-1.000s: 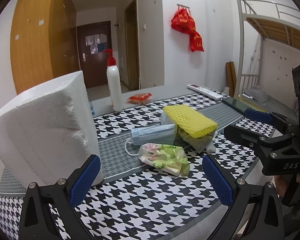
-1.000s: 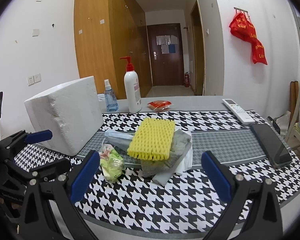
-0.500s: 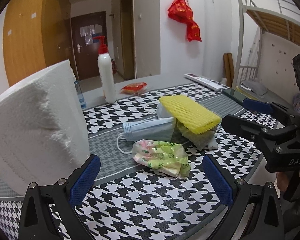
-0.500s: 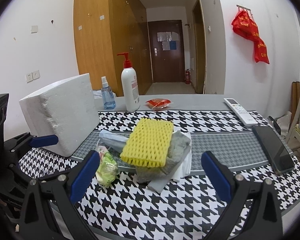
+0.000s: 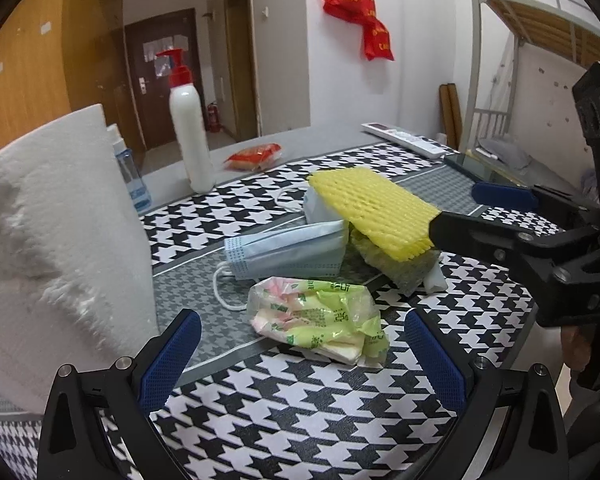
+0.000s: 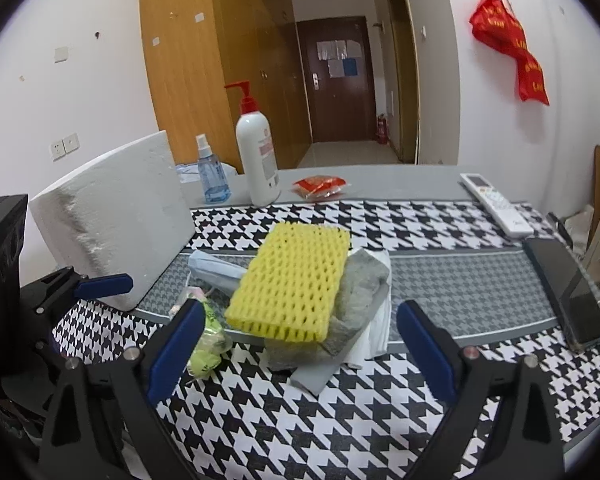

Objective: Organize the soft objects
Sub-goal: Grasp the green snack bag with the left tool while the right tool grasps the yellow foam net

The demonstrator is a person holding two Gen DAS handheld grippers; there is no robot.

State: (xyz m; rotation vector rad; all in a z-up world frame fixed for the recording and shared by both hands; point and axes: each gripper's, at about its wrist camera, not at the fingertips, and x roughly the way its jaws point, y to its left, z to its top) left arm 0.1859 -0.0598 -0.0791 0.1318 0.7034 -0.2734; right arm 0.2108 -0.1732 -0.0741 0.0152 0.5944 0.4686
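A pile of soft things lies mid-table: a yellow foam net (image 5: 374,210) (image 6: 292,282) on top of grey-green packing foam (image 6: 360,300), a blue face mask (image 5: 292,250) (image 6: 216,270), and a crumpled green-and-pink plastic bag (image 5: 324,316) (image 6: 210,338). A large white foam block (image 5: 56,240) (image 6: 116,216) stands at the left. My left gripper (image 5: 302,362) is open and empty, just short of the bag. My right gripper (image 6: 300,354) is open and empty, facing the yellow net; it also shows in the left wrist view (image 5: 488,208).
A white pump bottle (image 6: 258,160), a small blue spray bottle (image 6: 212,176) and a red packet (image 6: 320,186) stand at the back. A white remote (image 6: 496,204) and a black phone (image 6: 566,284) lie at the right. The houndstooth cloth (image 6: 440,232) covers the table.
Both grippers have moved closer to the pile, which looks larger in both views. The left view has swung so the foam block sits further left. Nothing was grasped.
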